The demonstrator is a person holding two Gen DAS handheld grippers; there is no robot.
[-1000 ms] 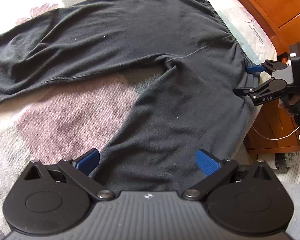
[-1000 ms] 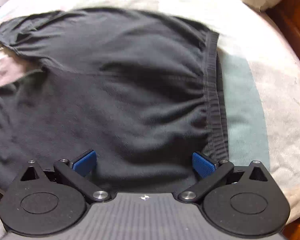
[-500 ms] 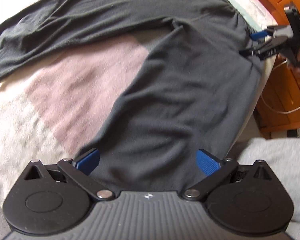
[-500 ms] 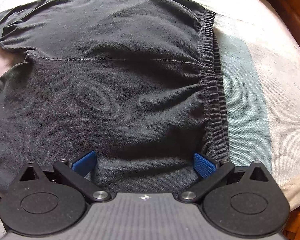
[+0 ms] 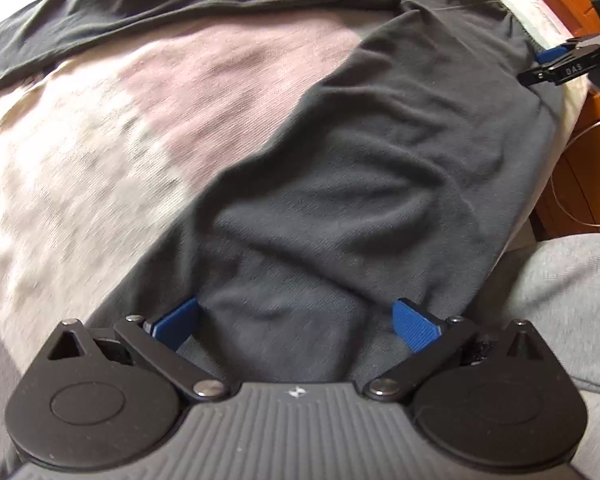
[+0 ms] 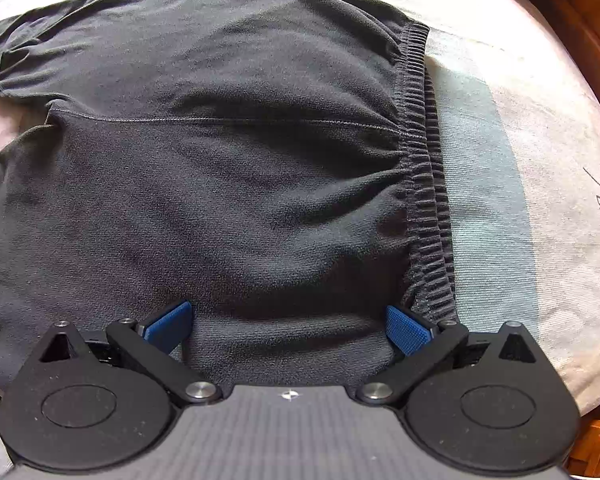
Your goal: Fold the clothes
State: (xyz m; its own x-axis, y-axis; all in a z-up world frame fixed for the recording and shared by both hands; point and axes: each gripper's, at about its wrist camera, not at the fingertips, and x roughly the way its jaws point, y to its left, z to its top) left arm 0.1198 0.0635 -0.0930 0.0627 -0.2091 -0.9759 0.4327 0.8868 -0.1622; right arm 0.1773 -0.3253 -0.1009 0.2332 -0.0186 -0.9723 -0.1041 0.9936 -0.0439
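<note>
Dark grey sweatpants point(image 5: 380, 168) are lying spread across the pale patterned bedspread point(image 5: 100, 140), the two legs splayed apart in a V, so the garment is sitting open rather than doubled over. The left gripper point(image 5: 296, 320) is hovering at the bottom of its frame over the nearer leg, blue pads standing wide apart with loose cloth bunching between them but nothing pinched. The right gripper point(image 6: 288, 326) is likewise spread wide, released, poised at the lower centre of its frame over the hip, its right pad just beside the ribbed waistband point(image 6: 424, 184). The fabric is looking soft, limp and light, sagging into wrinkles; it would likely drape and slide, so I would judge the thick elastic waistband and the leg hem the firmest places to pinch. The left view is showing the split legs, the wooden furniture point(image 5: 580, 184) at the right edge and a grey-clad leg point(image 5: 572, 300); the right view alone is showing the centre seam, gathered waistband and printed lettering at the right.
</note>
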